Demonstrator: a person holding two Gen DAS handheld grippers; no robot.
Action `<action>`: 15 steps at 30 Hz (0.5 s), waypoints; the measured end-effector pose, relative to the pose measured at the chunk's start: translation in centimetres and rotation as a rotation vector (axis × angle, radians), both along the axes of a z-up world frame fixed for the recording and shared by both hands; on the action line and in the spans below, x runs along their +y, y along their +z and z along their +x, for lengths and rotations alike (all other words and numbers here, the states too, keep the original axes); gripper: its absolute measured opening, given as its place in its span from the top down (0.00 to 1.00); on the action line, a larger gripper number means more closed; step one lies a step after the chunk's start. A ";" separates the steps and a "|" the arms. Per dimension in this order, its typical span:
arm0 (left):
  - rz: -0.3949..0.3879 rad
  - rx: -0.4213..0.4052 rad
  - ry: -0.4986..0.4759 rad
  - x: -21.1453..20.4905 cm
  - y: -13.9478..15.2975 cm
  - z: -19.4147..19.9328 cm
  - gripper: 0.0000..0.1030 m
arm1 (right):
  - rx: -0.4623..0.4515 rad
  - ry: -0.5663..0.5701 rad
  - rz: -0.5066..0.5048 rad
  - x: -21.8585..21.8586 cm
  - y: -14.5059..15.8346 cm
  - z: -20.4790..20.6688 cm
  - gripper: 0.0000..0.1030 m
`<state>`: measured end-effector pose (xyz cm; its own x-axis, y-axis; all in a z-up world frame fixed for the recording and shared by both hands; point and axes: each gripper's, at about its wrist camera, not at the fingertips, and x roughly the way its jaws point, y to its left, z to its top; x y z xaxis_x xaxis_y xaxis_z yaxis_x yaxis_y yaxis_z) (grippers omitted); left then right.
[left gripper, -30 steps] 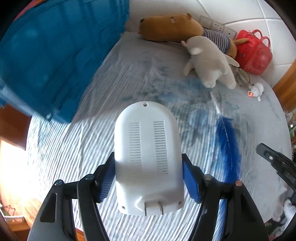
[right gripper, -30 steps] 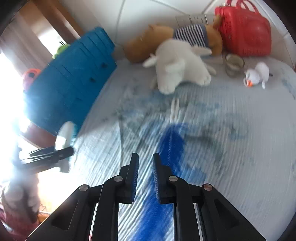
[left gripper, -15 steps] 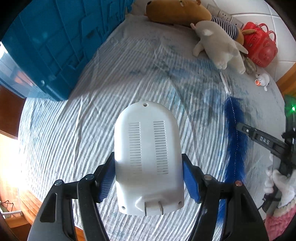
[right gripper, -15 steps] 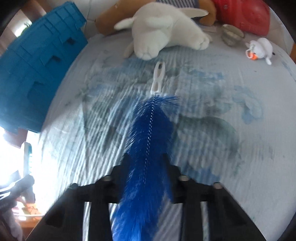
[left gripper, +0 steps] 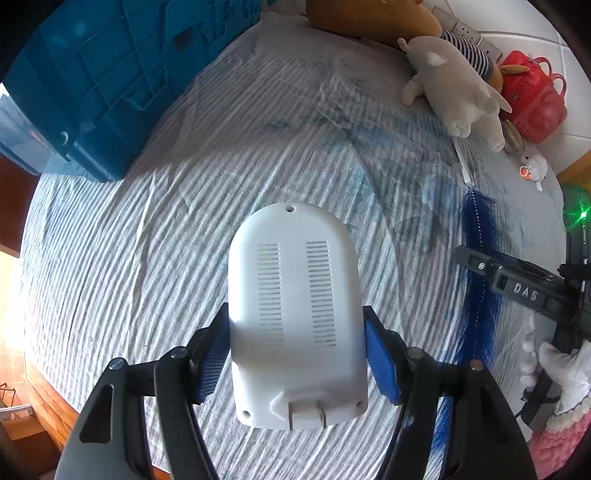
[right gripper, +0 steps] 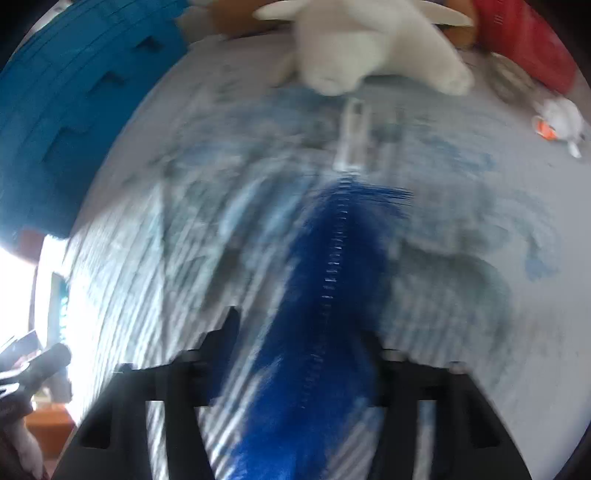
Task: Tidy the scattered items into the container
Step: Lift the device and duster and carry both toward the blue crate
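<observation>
My left gripper [left gripper: 297, 347] is shut on a white plastic plug-in device [left gripper: 291, 295] with vent slots and two prongs, held just above the striped cloth. The blue bristle brush [right gripper: 325, 295] with a white handle [right gripper: 352, 129] lies lengthwise on the cloth. My right gripper [right gripper: 301, 332] is low over its bristle end. Its jaws are opening, one finger on each side of the bristles, and the view is blurred. In the left wrist view the brush [left gripper: 478, 236] lies to the right. The blue crate [left gripper: 110, 74] stands at the far left.
A white plush [left gripper: 454, 92], a brown plush [left gripper: 369, 18] and a red bag [left gripper: 532, 96] lie along the back wall. A small white toy [left gripper: 533, 170] sits at the right. The cloth [left gripper: 184, 221] ends at a wooden edge at lower left. A gloved hand [left gripper: 561, 369] holds the right gripper.
My right gripper has come down over the blue brush and its jaws have gone from shut to spread around the bristles. My left gripper has sunk toward the cloth with the white device still held.
</observation>
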<state>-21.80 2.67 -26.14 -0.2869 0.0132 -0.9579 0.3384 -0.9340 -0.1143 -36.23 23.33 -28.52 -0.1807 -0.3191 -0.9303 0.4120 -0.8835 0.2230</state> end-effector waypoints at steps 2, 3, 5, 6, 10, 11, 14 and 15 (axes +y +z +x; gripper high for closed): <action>0.002 0.001 -0.004 0.0 0.0 0.1 0.36 | 0.024 -0.025 0.038 0.0 0.0 0.2 0.40; 0.003 0.001 -0.007 0.0 0.1 0.1 0.36 | 0.038 -0.047 0.056 0.5 0.1 0.3 0.50; 0.005 0.002 -0.014 0.0 0.2 0.1 0.36 | 0.063 -0.084 0.071 1.6 0.4 0.7 0.79; 0.007 0.003 -0.017 0.0 0.2 0.1 0.36 | 0.062 -0.084 0.072 2.1 0.6 0.8 0.79; 0.016 0.004 -0.026 0.3 0.2 -0.2 0.36 | 0.054 -0.056 0.083 2.3 0.9 0.9 0.80; 0.015 0.003 -0.029 0.4 0.2 -0.2 0.36 | 0.053 -0.054 0.092 2.2 0.7 0.8 0.79; 0.011 0.001 -0.040 0.7 0.3 -0.3 0.36 | 0.060 -0.038 0.136 1.8 0.0 0.6 0.69; 0.012 0.001 -0.042 0.7 0.3 -0.3 0.36 | 0.064 -0.029 0.148 1.7 0.0 0.7 0.69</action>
<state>-22.12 3.42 -25.87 -0.2867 0.0363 -0.9573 0.2989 -0.9460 -0.1254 -35.52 25.07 -28.52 -0.2485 -0.1731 -0.9530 0.3954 -0.9163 0.0633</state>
